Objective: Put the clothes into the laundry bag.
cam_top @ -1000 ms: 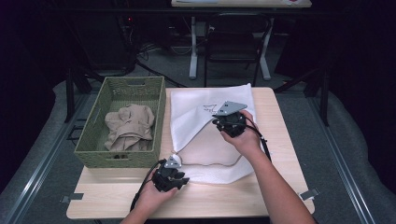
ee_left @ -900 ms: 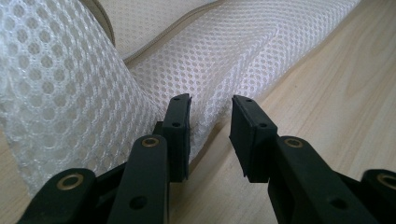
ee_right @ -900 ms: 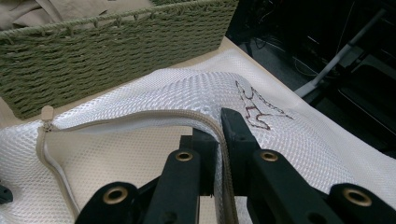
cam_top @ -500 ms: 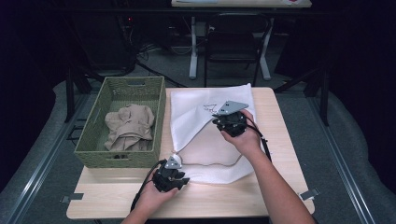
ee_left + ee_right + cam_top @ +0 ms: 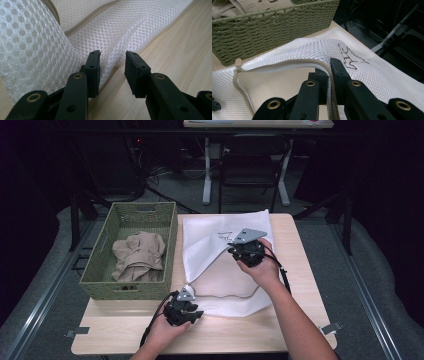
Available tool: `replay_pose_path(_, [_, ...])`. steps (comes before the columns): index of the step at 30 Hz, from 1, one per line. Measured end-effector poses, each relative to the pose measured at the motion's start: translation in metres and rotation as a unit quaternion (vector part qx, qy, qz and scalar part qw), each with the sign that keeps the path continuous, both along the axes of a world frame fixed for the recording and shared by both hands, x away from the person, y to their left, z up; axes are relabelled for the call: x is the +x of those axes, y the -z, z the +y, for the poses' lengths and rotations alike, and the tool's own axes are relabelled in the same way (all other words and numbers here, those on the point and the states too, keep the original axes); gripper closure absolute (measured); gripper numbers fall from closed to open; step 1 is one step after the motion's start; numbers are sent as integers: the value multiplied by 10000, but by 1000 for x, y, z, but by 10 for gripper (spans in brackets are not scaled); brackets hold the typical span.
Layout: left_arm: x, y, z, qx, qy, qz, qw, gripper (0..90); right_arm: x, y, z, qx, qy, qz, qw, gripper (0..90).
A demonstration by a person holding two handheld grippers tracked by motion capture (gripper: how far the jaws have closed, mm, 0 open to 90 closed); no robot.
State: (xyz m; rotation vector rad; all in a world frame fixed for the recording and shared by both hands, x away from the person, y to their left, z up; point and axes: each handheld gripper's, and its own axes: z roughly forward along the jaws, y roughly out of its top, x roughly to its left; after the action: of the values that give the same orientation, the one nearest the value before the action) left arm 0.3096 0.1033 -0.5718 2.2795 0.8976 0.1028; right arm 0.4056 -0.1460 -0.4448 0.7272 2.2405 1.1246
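A white mesh laundry bag (image 5: 220,270) lies on the wooden table (image 5: 300,320), its zippered mouth facing the person. My right gripper (image 5: 234,250) is shut on the bag's upper zipper edge (image 5: 312,62) and holds it raised, so the mouth gapes. The zipper pull (image 5: 238,61) sits at the end of the opening near the basket. My left gripper (image 5: 186,296) rests at the bag's near left corner. In the left gripper view its jaws (image 5: 112,56) stand apart, with the mesh (image 5: 37,50) touching the left one and bare wood between them.
A green woven basket (image 5: 100,270) stands left of the bag with a beige garment (image 5: 139,255) crumpled inside. A brown stitched mark (image 5: 225,236) is on the bag's top. A chair and table legs stand beyond the far edge.
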Motion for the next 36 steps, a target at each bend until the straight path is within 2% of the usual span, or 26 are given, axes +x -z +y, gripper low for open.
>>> replay_pose_path(5, [-2,-4,-3,57,85,0,9999,568,1,2,-1,-4,16,27,10000,852])
replay_pose_path(10, [-4,-21,7,-342,-17,-76,9994,551,2,4,-1,-57,29,30,10000,853])
replay_pose_path(14, [-11,-39,14,-498,-49,-243,9985,522,3,6,-1,-94,46,49,9999,853])
replay_pose_path(18, [-17,-58,24,-701,-57,-309,9970,520,2,6,-1,-103,54,44,9999,853])
replay_pose_path(20, [-18,-69,30,-708,-83,-398,9967,517,2,6,-1,-88,55,54,9999,853])
replay_pose_path(26, [-13,-97,49,-614,-404,-754,9944,460,2,6,-2,-80,43,54,9999,853])
replay_pose_path(28, [-8,-105,56,-476,-604,-693,9946,421,2,6,-2,-70,54,59,9999,853])
replay_pose_path(30, [-1,-111,62,-424,-804,-625,9939,405,2,6,-3,-67,64,55,9999,853])
replay_pose_path(33, [10,-118,74,-420,-1022,-552,9923,386,2,5,-3,-63,72,48,9999,853])
replay_pose_path(36, [19,-123,85,-365,-1227,-571,9901,376,2,5,-4,-54,81,44,9999,853])
